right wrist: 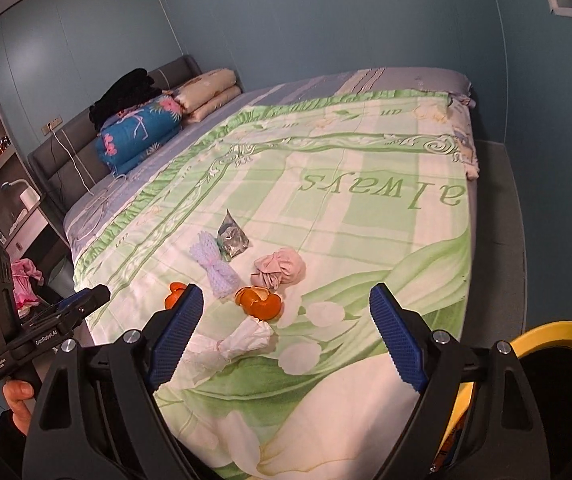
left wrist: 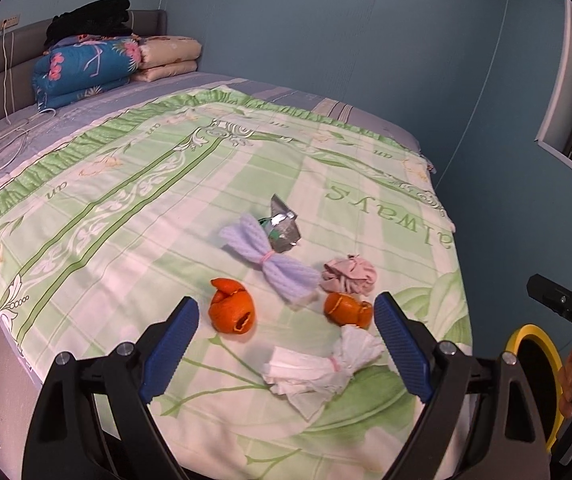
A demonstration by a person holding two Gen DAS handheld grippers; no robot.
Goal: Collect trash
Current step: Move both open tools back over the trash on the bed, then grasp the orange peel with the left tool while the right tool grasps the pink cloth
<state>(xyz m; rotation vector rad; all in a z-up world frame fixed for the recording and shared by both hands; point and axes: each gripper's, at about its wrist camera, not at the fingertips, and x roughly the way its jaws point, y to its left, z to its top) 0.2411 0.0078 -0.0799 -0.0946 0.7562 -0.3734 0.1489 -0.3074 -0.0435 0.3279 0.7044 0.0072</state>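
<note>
Trash lies on the green bedspread (left wrist: 125, 208): two orange peels (left wrist: 231, 310) (left wrist: 346, 309), a white tissue bundle (left wrist: 322, 364), a lilac foam net (left wrist: 273, 264), a silver wrapper (left wrist: 283, 226) and a pink crumpled cloth (left wrist: 350, 276). My left gripper (left wrist: 286, 348) is open and empty above the tissue and peels. My right gripper (right wrist: 286, 344) is open and empty over the bed's near corner, with the tissue bundle (right wrist: 229, 346) by its left finger and a peel (right wrist: 259, 300) ahead. A yellow-rimmed bin (right wrist: 558, 364) stands at the right beside the bed.
Folded quilts (left wrist: 85, 68) and black clothes (left wrist: 89, 20) are stacked at the headboard. A white cable (left wrist: 5, 80) hangs there. A bedside shelf (right wrist: 1, 200) and pink cloth (right wrist: 21, 284) are at the left. Blue walls surround the bed.
</note>
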